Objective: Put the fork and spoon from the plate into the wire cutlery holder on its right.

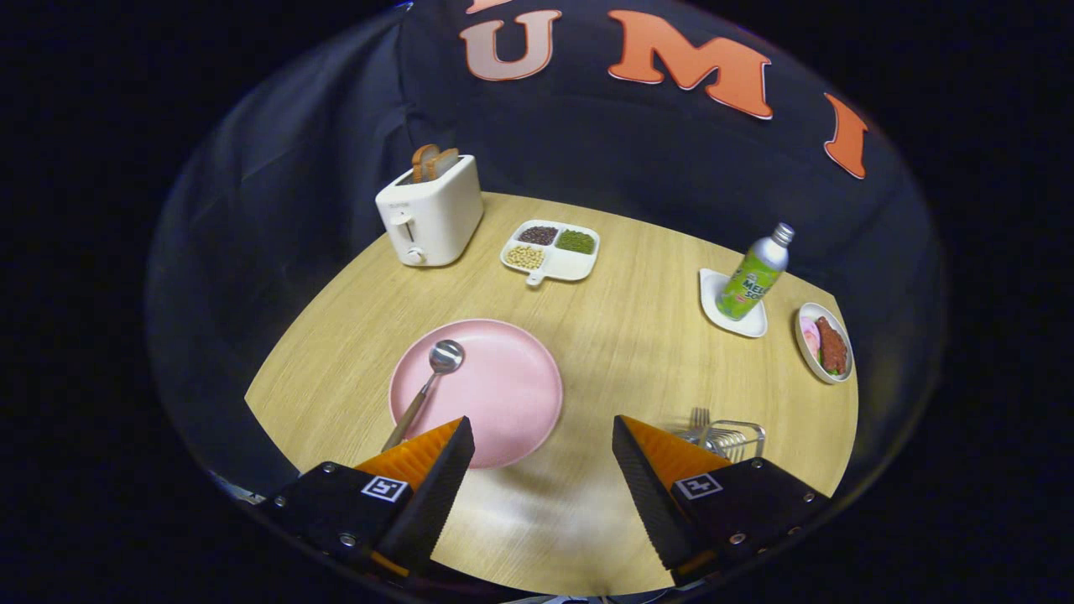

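Spoon (430,377): silver, lay on pink plate (503,394), bowl away, handle toward the fingers.
Fork (699,417): tines up in wire holder (734,438).
Gripper (543,436): fingers apart, empty.

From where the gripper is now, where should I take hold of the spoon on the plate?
Probably mid-handle. The spoon lies bowl-up on the pink plate, its handle slanting over the near rim beside one finger of the open gripper. Come from above, fingers straddling the thin handle crosswise, where it bridges the rim. The fork already stands in the wire cutlery holder.
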The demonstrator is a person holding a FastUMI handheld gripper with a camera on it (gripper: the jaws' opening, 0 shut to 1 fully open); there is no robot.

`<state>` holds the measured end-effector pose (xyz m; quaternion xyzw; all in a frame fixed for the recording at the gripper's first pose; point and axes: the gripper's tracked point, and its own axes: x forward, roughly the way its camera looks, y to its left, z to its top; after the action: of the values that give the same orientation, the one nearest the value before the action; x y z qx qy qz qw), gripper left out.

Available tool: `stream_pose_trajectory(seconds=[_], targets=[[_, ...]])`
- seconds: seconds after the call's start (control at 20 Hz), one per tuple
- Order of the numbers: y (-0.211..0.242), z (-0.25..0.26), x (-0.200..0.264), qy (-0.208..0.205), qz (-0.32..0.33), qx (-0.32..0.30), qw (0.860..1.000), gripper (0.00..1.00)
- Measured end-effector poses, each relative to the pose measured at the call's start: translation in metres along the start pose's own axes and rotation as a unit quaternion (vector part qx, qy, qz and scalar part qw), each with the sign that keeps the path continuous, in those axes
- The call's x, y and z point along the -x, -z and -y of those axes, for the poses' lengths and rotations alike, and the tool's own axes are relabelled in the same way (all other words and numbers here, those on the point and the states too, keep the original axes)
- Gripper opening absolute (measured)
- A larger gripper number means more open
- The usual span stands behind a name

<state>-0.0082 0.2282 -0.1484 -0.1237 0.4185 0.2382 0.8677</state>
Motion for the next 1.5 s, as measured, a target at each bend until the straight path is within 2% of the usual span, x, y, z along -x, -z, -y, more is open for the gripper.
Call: stream_pose_trajectory(seconds=[0.35, 0.9, 1.3, 1.5], targets=[[0.0, -0.063, -0.047, -0.029, -0.005, 0.012, 1.0, 0.99], [0.027, -0.097, -0.105, -0.04, -0.053, 0.001, 0.998, 0.98], [0.033, -0.112, -0.119, -0.051, -0.064, 0.0, 0.997, 0.7], [0.035, -0.116, -0.122, -0.049, -0.064, -0.01, 0.997, 0.44]])
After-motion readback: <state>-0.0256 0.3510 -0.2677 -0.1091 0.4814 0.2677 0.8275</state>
